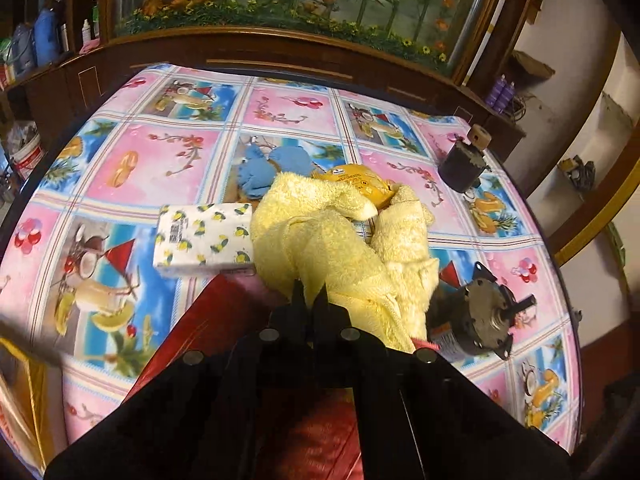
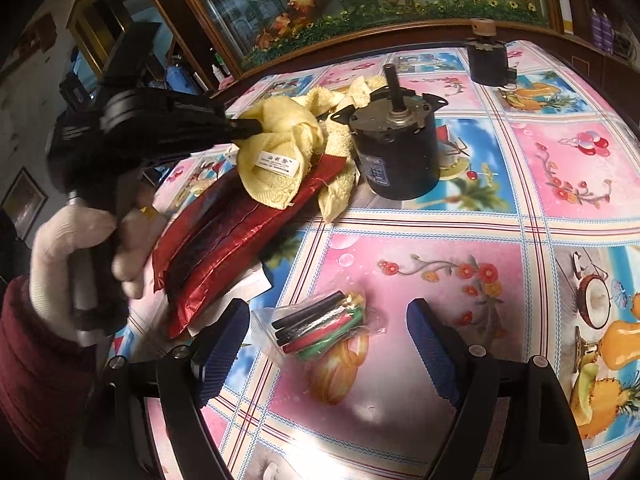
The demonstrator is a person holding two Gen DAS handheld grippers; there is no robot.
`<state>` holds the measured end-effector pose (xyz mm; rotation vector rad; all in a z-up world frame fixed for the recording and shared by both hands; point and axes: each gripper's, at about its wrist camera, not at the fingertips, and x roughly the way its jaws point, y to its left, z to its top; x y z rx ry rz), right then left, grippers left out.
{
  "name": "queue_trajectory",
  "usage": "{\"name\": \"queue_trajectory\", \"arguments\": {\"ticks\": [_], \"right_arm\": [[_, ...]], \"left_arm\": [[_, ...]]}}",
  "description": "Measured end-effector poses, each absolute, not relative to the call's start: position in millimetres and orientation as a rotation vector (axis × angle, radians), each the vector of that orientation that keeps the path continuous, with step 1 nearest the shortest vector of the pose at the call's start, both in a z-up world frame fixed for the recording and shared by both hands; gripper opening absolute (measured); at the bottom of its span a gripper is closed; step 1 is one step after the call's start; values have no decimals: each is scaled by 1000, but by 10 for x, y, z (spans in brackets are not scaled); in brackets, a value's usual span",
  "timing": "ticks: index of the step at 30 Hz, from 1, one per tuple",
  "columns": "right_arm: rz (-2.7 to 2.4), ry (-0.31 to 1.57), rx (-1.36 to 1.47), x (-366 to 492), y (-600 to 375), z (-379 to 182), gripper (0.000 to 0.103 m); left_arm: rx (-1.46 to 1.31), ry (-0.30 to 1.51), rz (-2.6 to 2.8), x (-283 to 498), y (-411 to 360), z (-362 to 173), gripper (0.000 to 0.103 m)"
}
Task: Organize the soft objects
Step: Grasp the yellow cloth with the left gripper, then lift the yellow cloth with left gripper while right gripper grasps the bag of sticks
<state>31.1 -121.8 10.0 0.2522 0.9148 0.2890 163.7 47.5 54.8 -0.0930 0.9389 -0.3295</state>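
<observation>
Tissue pack (image 1: 205,240): we see it at nine o'clock of the towel, flat on the counter (image 1: 120,152), untouched.
Left hand-held gripper (image 1: 310,294): clenched on a fold of the yellow towel (image 1: 340,248), over the red foil pouch (image 2: 240,236).
Blue cloth (image 1: 272,168): at twelve o'clock of the towel, unsorted.
Motor (image 2: 394,148): hard item at three o'clock, touching the towel.
Right hand-held gripper (image 2: 328,344): released, jaws wide around a bag of coloured tubing (image 2: 324,326).
Progress: we judge it early; soft items remain mixed with hard ones.
</observation>
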Motion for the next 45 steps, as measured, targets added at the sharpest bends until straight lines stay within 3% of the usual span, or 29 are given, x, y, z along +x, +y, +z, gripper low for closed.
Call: {"name": "queue_trajectory", "arguments": {"ticks": [6,8,10,12,16,18,20,21,23,24,25,45], "right_arm": [[284,916,192,355,-1068,89,83],[279,913,172,337,-1040,88,83],[289,909,178,327,-1035,88,82],[294,906,186,321,-1046,87,81],[304,904,184,316,-1039,89,74],[311,904,184,312,-1031,92,65],[310,905,185,306,-1030,93,43],[309,906,185,310,-1033,88,40],[312,907,195,311,-1045,89,39],[312,906,200,309,-1055,90,39],[312,903,206,304,-1066,96,39],[418,793,232,-167,-976,700,39]], "left_arm": [[-177,936,-339,1602,692,625,5],[-203,943,-320,1622,738,623,17],[-194,928,-273,1638,752,623,56],[-143,891,-184,1673,697,625,75],[-36,906,-153,1832,459,521,78],[40,945,-181,1887,276,401,78],[77,949,-204,1859,186,351,67],[62,941,-244,1825,183,368,41],[45,939,-252,1769,214,425,28],[38,937,-270,1738,237,460,4],[31,936,-273,1710,263,492,0],[-305,612,-339,55,1684,1660,0]]}}
